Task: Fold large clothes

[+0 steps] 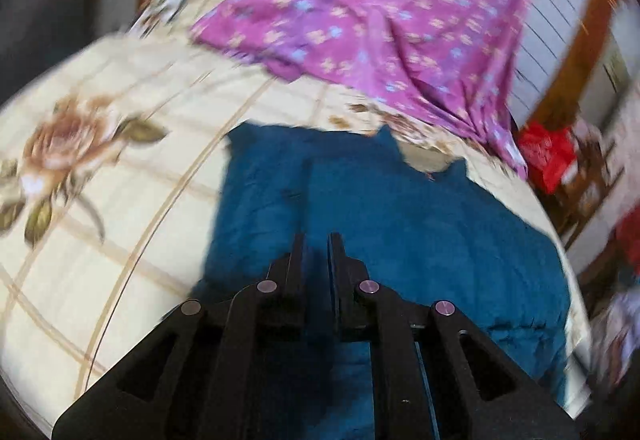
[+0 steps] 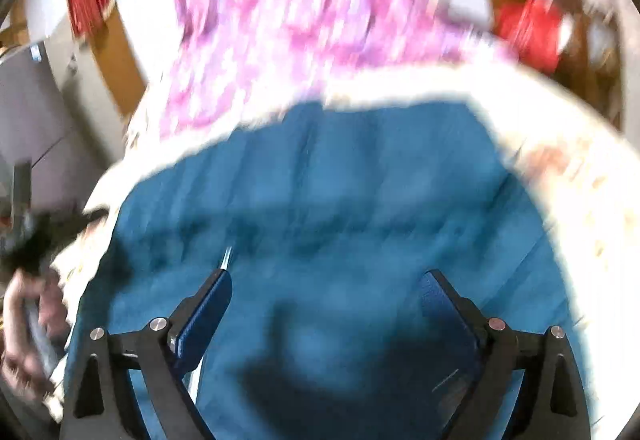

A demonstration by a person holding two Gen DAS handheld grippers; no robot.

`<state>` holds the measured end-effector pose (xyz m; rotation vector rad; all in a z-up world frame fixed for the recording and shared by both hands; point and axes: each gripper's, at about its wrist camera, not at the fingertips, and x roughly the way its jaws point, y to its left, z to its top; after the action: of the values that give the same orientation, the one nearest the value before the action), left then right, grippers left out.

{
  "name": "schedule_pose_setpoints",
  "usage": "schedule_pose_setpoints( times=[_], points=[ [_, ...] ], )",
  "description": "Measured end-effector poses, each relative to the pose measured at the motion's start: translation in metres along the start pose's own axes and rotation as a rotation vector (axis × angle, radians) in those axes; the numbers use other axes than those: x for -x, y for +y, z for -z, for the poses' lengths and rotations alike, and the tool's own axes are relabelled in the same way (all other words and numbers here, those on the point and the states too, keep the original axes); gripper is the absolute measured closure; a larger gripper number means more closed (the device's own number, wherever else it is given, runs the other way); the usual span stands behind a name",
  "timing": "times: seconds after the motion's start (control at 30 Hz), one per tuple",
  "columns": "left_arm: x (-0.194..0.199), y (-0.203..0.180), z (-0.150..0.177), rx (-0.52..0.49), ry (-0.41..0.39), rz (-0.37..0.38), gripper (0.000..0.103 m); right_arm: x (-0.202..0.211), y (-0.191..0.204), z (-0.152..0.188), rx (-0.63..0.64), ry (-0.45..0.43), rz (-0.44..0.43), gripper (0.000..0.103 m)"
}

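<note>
Your left gripper [image 1: 316, 240] fills the bottom of its own view, fingers drawn together with only a dark slit between them and no cloth visibly pinched, poised above the blue garment [image 1: 380, 224]. That garment lies flat on the cream floral bedspread [image 1: 120, 167], spreading from centre toward 5 o'clock. A purple flowered cloth [image 1: 380, 19] is draped at 12 to 1 o'clock, beyond the blue one, with something red [image 1: 546, 151] off the bed's edge at 3 o'clock. In the blurred right wrist view your right gripper [image 2: 326, 284] stands wide apart over the same blue garment [image 2: 340, 179], nothing between its blue-padded fingers [image 2: 216, 296]. A hand [image 2: 28, 324] shows at 8 o'clock
</note>
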<state>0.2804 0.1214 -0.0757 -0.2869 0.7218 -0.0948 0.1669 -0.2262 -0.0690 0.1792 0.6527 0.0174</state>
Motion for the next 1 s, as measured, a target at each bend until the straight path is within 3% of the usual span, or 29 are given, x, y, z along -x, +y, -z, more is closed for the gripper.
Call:
schedule_pose_setpoints(
  times=[0.07, 0.13, 0.3, 0.4, 0.47, 0.53, 0.67, 0.77, 0.87, 1.0],
  points=[
    [-0.005, -0.017, 0.001, -0.068, -0.01, -0.009, 0.091, 0.001, -0.013, -0.021, 0.023, -0.059, 0.045, 0.008],
    [-0.015, -0.033, 0.003, -0.136, -0.008, -0.021, 0.09, -0.016, -0.03, -0.043, 0.013, -0.036, 0.037, 0.01],
    [-0.056, -0.045, 0.023, -0.274, 0.125, -0.12, 0.09, -0.074, -0.041, -0.059, 0.069, 0.023, -0.109, 0.011],
    [-0.062, -0.033, 0.025, -0.226, 0.169, -0.129, 0.09, -0.118, -0.052, -0.047, 0.083, 0.191, -0.147, 0.011],
    [-0.064, -0.023, 0.026, -0.156, 0.192, -0.098, 0.09, -0.13, -0.058, -0.042, 0.069, 0.242, -0.131, 0.011],
    [-0.06, -0.022, 0.027, -0.147, 0.184, -0.103, 0.09, -0.134, -0.057, -0.042, 0.076, 0.257, -0.1, 0.011],
    [-0.034, -0.025, 0.016, -0.08, 0.114, -0.1, 0.09, -0.123, -0.053, -0.047, 0.087, 0.227, -0.059, 0.011],
    [-0.027, -0.046, -0.006, -0.142, 0.043, -0.108, 0.09, -0.095, -0.048, -0.067, 0.085, 0.074, -0.055, 0.011],
    [-0.047, -0.06, -0.032, -0.162, 0.054, -0.118, 0.09, -0.089, -0.042, -0.092, 0.083, -0.011, -0.03, 0.011],
    [-0.095, -0.06, -0.041, -0.175, 0.13, -0.187, 0.09, -0.136, -0.045, -0.124, 0.054, 0.067, 0.018, 0.011]
  ],
)
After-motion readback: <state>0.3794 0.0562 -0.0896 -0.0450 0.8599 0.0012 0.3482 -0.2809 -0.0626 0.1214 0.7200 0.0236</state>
